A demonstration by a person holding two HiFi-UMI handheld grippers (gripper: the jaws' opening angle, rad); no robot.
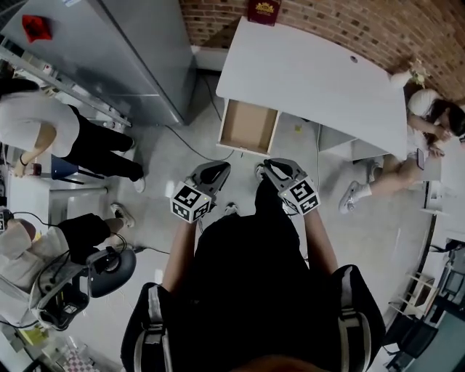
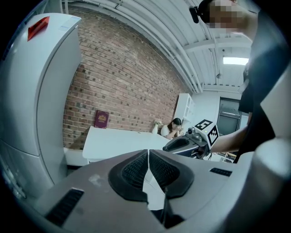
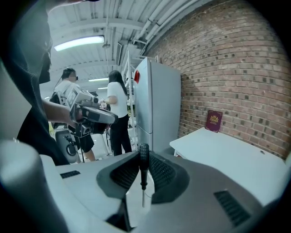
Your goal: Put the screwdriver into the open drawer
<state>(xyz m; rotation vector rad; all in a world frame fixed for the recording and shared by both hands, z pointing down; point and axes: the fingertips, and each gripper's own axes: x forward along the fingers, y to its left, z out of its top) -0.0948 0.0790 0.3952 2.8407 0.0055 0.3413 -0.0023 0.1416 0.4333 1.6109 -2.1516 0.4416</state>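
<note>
The screwdriver (image 3: 143, 168) has a black ribbed handle and a thin metal shaft. It stands upright between the pads of my right gripper (image 3: 143, 157), which is shut on it, handle up and tip down. In the head view my right gripper (image 1: 276, 167) and left gripper (image 1: 216, 169) are side by side in front of my body, short of the open wooden drawer (image 1: 248, 127), which sticks out from under the white table (image 1: 312, 73). The screwdriver is hidden in that view. The pads of my left gripper (image 2: 148, 153) meet at the tips with nothing between them.
A tall grey fridge (image 1: 123, 51) stands left of the drawer. A dark red book (image 1: 264, 11) leans on the brick wall behind the table. People stand and sit at the left (image 1: 43, 131), and another sits at the right (image 1: 429, 116). A cable (image 1: 192, 145) runs across the floor.
</note>
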